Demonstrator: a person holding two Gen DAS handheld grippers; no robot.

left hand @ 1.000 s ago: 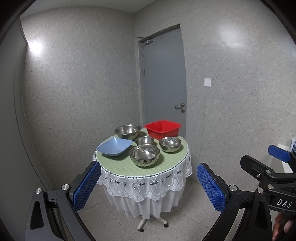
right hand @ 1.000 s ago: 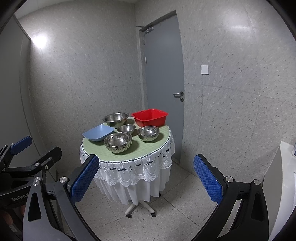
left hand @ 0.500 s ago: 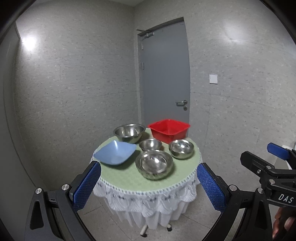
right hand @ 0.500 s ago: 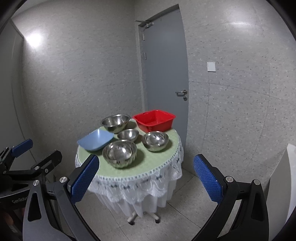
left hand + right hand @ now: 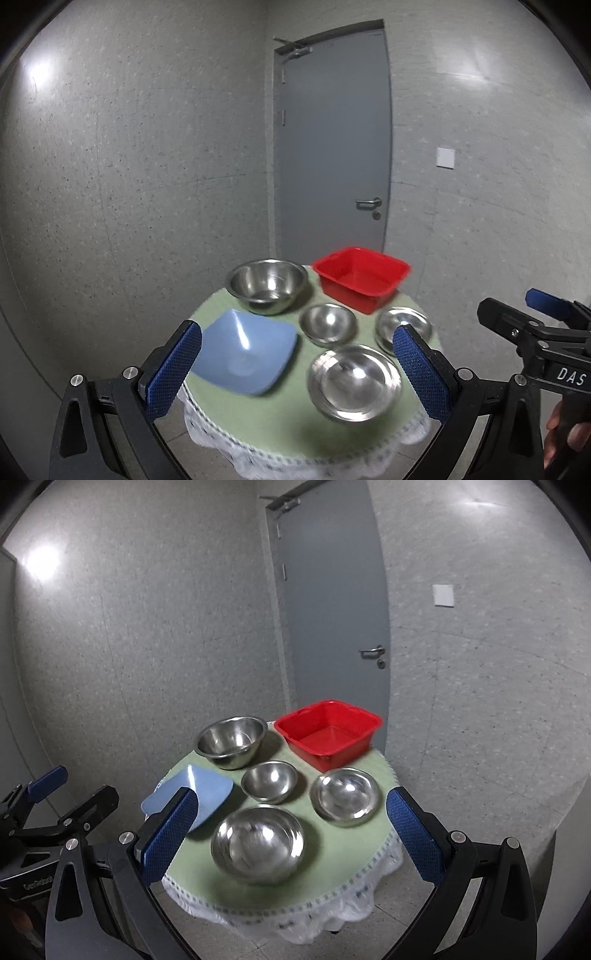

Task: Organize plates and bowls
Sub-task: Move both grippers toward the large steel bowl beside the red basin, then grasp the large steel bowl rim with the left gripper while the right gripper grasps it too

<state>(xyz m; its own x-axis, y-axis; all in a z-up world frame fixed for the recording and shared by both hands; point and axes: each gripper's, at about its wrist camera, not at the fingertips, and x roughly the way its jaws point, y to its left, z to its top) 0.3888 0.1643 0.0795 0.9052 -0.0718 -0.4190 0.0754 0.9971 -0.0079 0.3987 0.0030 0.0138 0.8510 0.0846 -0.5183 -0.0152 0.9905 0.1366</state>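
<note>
A small round table (image 5: pixel 280 435) with a green cloth holds several steel bowls, a blue square plate (image 5: pixel 245 350) (image 5: pixel 207 794) and a red plastic basin (image 5: pixel 360 277) (image 5: pixel 328 733). A large steel bowl (image 5: pixel 266 284) (image 5: pixel 231 740) stands at the back left, a small one (image 5: pixel 328 325) (image 5: pixel 269 780) in the middle, another (image 5: pixel 345 797) at the right, and a wide one (image 5: pixel 354 382) (image 5: pixel 257 843) at the front. My left gripper (image 5: pixel 295 373) and right gripper (image 5: pixel 288 840) are open and empty, in the air short of the table.
A grey door (image 5: pixel 332 147) stands behind the table in the corner of speckled grey walls. A white lace skirt (image 5: pixel 295 919) hangs around the table's edge. Tiled floor lies below.
Both grippers have moved closer to the table and higher, so the bowls look larger and are seen more from above. Both stay open.
</note>
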